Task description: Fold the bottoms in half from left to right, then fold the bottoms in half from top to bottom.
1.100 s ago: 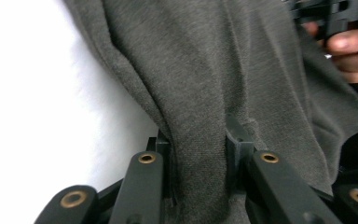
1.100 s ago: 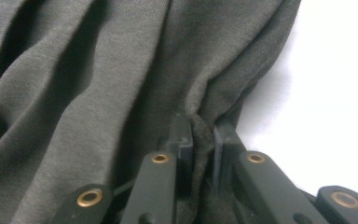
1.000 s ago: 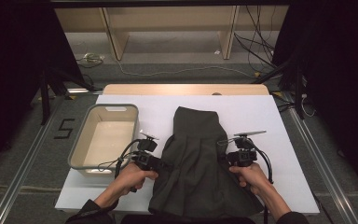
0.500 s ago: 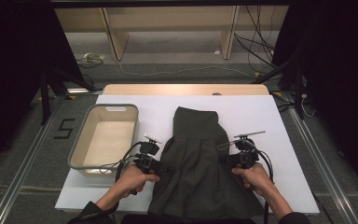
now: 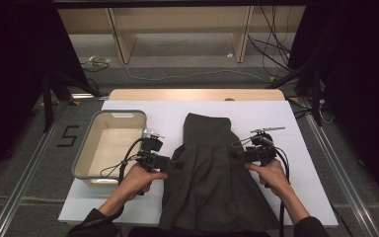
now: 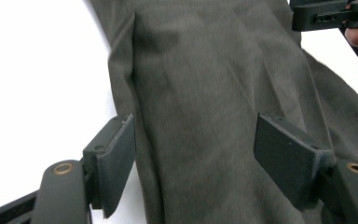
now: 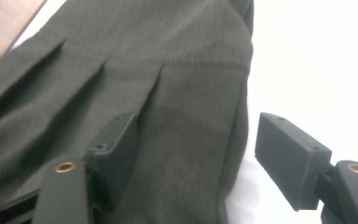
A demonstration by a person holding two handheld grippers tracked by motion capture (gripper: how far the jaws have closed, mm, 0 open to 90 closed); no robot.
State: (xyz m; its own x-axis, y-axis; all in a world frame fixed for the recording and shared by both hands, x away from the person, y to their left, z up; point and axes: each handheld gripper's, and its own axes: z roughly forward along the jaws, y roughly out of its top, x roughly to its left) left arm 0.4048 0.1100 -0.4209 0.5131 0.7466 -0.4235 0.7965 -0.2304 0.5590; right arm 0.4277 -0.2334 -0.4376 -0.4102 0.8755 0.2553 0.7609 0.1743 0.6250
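Left tongs (image 5: pixel 176 164) wide apart, straddling the left edge of the dark skirt (image 5: pixel 212 173), nothing pinched. Right tongs (image 5: pixel 237 154) equally wide over the right edge, one jaw above cloth, the other above bare white bench (image 5: pixel 301 148). Skirt lies flat mid-bench, waist far, hem near, spilling toward my side. Empty beige tub (image 5: pixel 109 144) sits left of it.

My read: spreading looks done; both grasps and any fold or move to the tub are not yet made. Hem is cut off at the near frame edge. I cannot tell whether the jaws touch the cloth.
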